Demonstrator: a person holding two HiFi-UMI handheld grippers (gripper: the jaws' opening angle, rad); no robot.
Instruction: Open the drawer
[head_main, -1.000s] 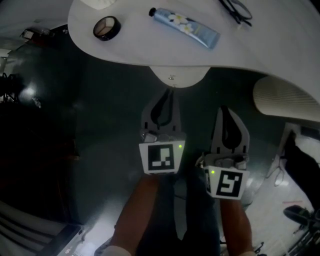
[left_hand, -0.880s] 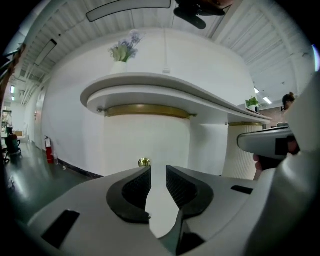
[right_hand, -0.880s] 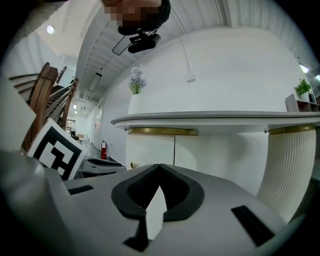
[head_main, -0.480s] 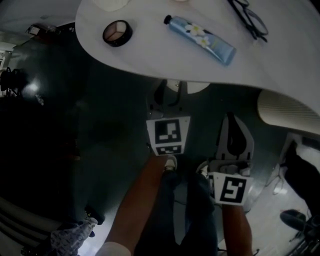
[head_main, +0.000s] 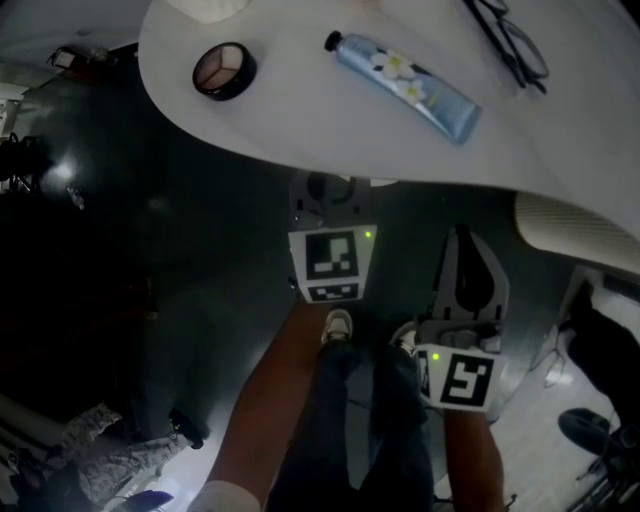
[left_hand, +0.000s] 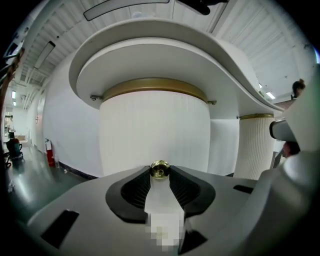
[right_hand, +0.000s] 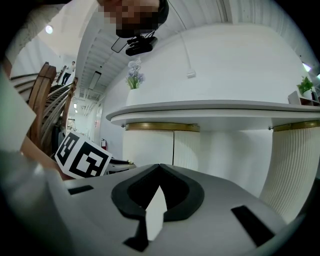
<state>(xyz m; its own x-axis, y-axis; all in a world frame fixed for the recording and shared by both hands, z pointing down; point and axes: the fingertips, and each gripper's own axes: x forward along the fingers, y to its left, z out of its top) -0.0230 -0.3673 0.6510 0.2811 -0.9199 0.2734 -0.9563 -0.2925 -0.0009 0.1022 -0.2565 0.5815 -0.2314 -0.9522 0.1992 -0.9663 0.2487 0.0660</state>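
Observation:
The drawer (left_hand: 155, 132) is a curved white front with a gold band, tucked under the white table top (head_main: 300, 120). Its small brass knob (left_hand: 159, 170) sits between the tips of my left gripper (left_hand: 159, 172). The jaws are closing, and both tips touch the knob's sides. In the head view the left gripper (head_main: 326, 188) reaches under the table's edge, which hides its tips and the knob. My right gripper (head_main: 462, 240) hangs back to the right, shut with nothing in it; its tips (right_hand: 159, 167) meet.
On the table top lie a round compact (head_main: 224, 70), a blue tube (head_main: 405, 72) and glasses (head_main: 510, 45). A ribbed white pedestal (head_main: 575, 225) stands at the right. The person's legs and shoes (head_main: 340, 325) are below the grippers, on a dark glossy floor.
The left gripper has moved forward under the table's edge to the knob, with its jaws now spread around it. The right gripper has stayed where it was.

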